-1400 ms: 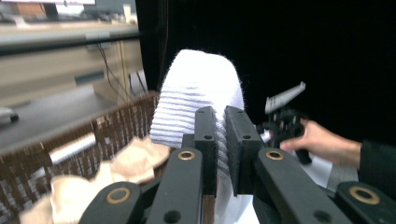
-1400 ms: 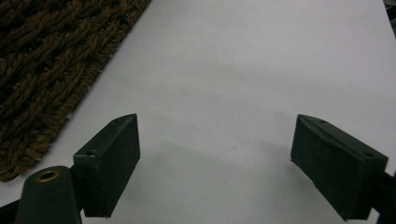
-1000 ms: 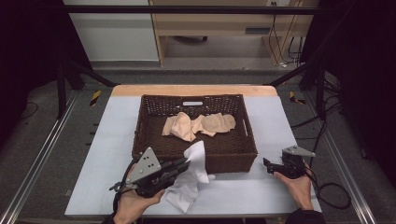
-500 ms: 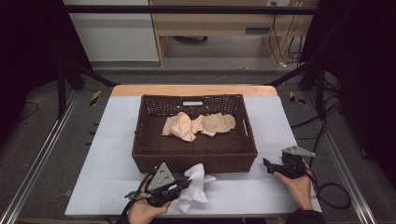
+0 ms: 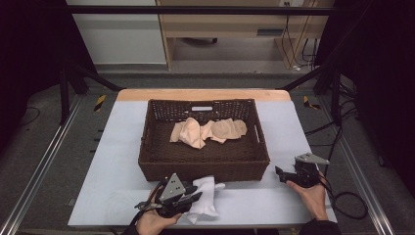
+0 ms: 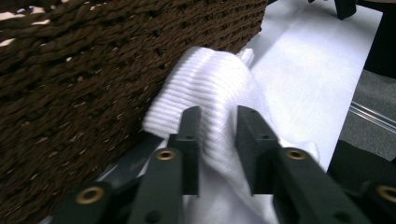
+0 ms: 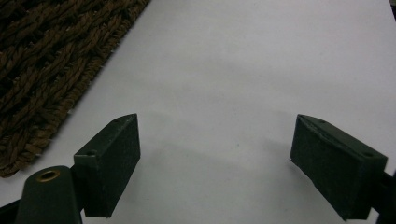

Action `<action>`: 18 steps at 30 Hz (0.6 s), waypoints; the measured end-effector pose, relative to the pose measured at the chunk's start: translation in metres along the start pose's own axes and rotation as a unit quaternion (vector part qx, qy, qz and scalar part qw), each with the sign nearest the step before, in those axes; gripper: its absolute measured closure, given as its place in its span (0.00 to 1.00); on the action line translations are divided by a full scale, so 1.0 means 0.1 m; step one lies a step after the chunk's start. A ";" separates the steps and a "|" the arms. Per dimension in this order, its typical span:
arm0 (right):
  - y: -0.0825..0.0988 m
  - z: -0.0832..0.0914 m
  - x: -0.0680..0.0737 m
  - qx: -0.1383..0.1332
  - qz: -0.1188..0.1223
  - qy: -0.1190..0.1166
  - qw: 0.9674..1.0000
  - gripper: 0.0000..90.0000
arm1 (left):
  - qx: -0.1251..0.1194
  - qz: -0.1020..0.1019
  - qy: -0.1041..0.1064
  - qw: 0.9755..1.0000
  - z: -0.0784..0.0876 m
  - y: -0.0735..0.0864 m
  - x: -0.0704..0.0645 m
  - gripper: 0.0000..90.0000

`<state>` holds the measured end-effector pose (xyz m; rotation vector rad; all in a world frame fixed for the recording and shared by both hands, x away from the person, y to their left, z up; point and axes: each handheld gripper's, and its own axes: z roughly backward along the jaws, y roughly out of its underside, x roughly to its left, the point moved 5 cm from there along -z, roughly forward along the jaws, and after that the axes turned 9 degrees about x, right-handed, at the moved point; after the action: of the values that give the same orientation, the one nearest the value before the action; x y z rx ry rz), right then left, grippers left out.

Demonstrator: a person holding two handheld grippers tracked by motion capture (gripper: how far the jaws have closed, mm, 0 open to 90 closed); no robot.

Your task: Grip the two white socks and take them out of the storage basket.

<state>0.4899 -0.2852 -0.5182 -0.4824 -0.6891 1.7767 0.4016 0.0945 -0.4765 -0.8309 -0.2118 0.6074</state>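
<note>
Left gripper (image 5: 195, 198) low on the worktop (image 5: 122, 142), jaws just been opening, now parted with a fold of the white cloth (image 5: 205, 196) between them, pads not pressing. Cloth lies crumpled on the worktop against the front wall of the wicker basket (image 5: 205, 169). Right gripper (image 5: 280, 174) rests beside the basket, jaws wide open, nothing between.

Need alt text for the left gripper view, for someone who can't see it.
The left gripper, jaws just opened, straddles a fold of white ribbed cloth lying against the brown wicker basket on the white table.
</note>
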 end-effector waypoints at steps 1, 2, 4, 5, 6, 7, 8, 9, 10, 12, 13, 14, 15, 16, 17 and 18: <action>0.00 0.00 0.00 0.000 0.000 0.000 1.000 0.18 | 0.000 0.000 0.000 1.000 0.00 0.00 0.00 0.70; 0.00 0.00 0.00 0.001 0.000 0.000 1.000 0.18 | -0.008 0.006 -0.002 1.000 0.03 0.00 0.03 0.65; 0.00 0.00 0.00 0.001 0.000 0.000 1.000 0.18 | -0.014 0.015 -0.003 1.000 0.08 0.00 0.08 0.58; 0.00 0.00 0.00 0.001 0.000 0.000 1.000 0.18 | -0.017 0.021 -0.003 1.000 0.10 0.00 0.11 0.54; 0.00 0.00 0.00 0.000 0.000 0.000 1.000 0.18 | -0.020 0.026 -0.003 0.999 0.12 0.00 0.13 0.51; 0.00 0.00 0.00 0.000 0.000 0.000 1.000 0.18 | -0.022 0.032 -0.002 0.999 0.14 0.00 0.15 0.48; 0.00 0.00 0.00 0.000 0.001 0.001 1.000 0.18 | -0.023 0.036 -0.002 0.999 0.16 0.01 0.17 0.45; 0.00 0.00 0.00 0.000 -0.001 0.000 1.000 0.18 | -0.024 0.038 -0.002 0.999 0.18 0.01 0.19 0.44; 0.00 0.00 0.00 0.000 0.000 0.000 1.000 0.18 | -0.025 0.040 -0.005 0.999 0.20 0.03 0.21 0.43; 0.00 0.00 0.00 0.001 -0.001 0.000 1.000 0.17 | -0.027 0.046 -0.009 0.999 0.25 0.05 0.25 0.41; 0.00 0.00 0.00 0.000 -0.001 -0.001 1.000 0.17 | -0.031 0.049 -0.012 0.998 0.28 0.07 0.27 0.39; 0.00 0.00 0.00 -0.001 0.000 0.000 1.000 0.17 | -0.032 0.050 -0.016 0.998 0.32 0.09 0.30 0.38; 0.00 0.00 0.00 -0.001 0.000 0.001 1.000 0.17 | -0.035 0.053 -0.020 0.998 0.35 0.11 0.32 0.38; 0.00 0.00 0.00 -0.001 0.000 0.001 1.000 0.17 | -0.036 0.056 -0.024 0.998 0.39 0.13 0.35 0.37; 0.00 0.00 0.00 -0.001 0.000 0.001 1.000 0.17 | -0.036 0.056 -0.024 0.998 0.39 0.13 0.35 0.36; 0.00 0.00 0.00 -0.001 0.000 0.001 1.000 0.17 | -0.037 0.059 -0.031 0.997 0.46 0.18 0.40 0.36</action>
<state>0.4899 -0.2853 -0.5182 -0.4849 -0.6900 1.7753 0.4081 0.1561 -0.4614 -0.9013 -0.2434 0.7409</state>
